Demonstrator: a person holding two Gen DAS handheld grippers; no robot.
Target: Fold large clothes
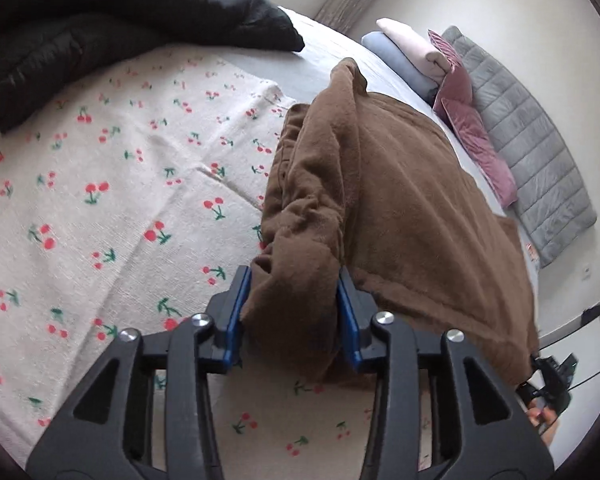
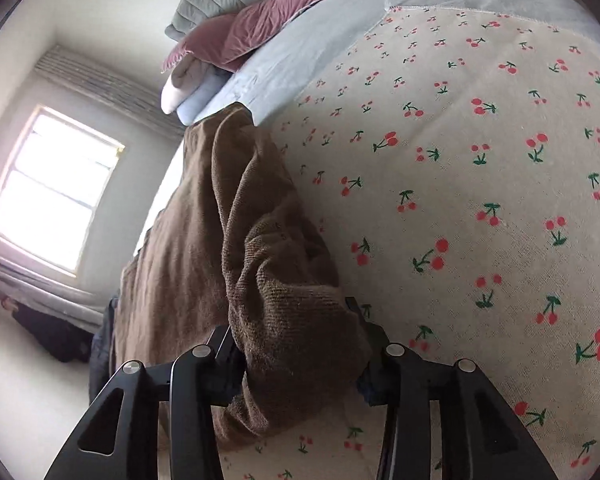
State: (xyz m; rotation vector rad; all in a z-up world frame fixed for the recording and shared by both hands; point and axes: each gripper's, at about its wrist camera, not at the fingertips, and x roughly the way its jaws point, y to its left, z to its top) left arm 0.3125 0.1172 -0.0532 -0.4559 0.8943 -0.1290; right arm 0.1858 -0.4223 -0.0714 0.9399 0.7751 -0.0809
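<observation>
On the bed's cherry cloth (image 1: 100, 200) lies a brown garment (image 1: 400, 200). Each gripper, left (image 1: 296, 316) and right (image 2: 300, 356), is clamped on a bunched fold of it.

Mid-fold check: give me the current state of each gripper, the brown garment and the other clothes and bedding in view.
left gripper: shut on bunched brown cloth
right gripper: shut on a thick brown bunch
brown garment: partly spread on the bed, one edge gathered and lifted
black jacket: heaped, unfolded
pink and blue clothes: folded, stacked
cherry-print blanket: spread flat
pink cushion: leaning on grey quilted pad
</observation>
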